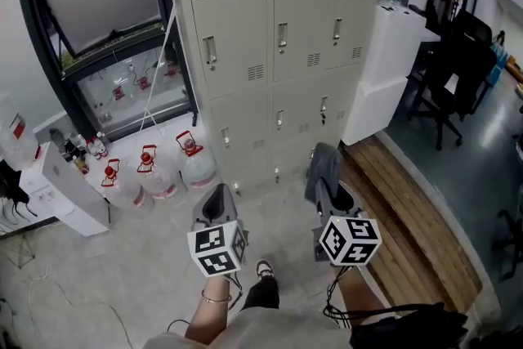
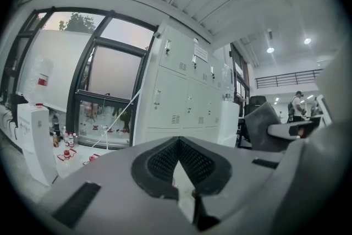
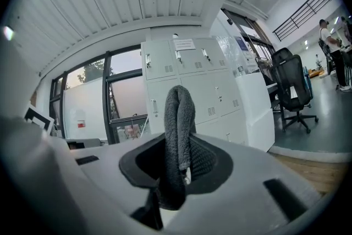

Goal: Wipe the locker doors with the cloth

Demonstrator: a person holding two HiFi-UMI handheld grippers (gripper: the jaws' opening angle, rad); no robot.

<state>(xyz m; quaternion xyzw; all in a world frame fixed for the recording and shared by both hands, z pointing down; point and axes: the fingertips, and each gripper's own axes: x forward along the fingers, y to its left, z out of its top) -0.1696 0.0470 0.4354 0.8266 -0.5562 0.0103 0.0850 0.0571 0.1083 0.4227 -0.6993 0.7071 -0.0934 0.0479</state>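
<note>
The pale grey lockers (image 1: pixel 278 37) stand ahead of me, all doors closed, each with a small handle and vent. They also show in the left gripper view as lockers (image 2: pixel 181 96) and in the right gripper view as lockers (image 3: pixel 187 80). My right gripper (image 1: pixel 328 190) is shut on a dark grey cloth (image 1: pixel 323 166), and that cloth (image 3: pixel 179 118) sticks up folded from the right gripper (image 3: pixel 184 146), well short of the doors. My left gripper (image 1: pixel 219 202) hangs level with it; the left gripper (image 2: pixel 177 143) has its jaws together with nothing between them.
Water jugs (image 1: pixel 155 172) with red caps sit on the floor left of the lockers, beside a white box (image 1: pixel 69 192). A white cabinet (image 1: pixel 384 69) adjoins the lockers on the right. A wooden platform (image 1: pixel 409 217) and a black office chair (image 1: pixel 453 86) lie farther right.
</note>
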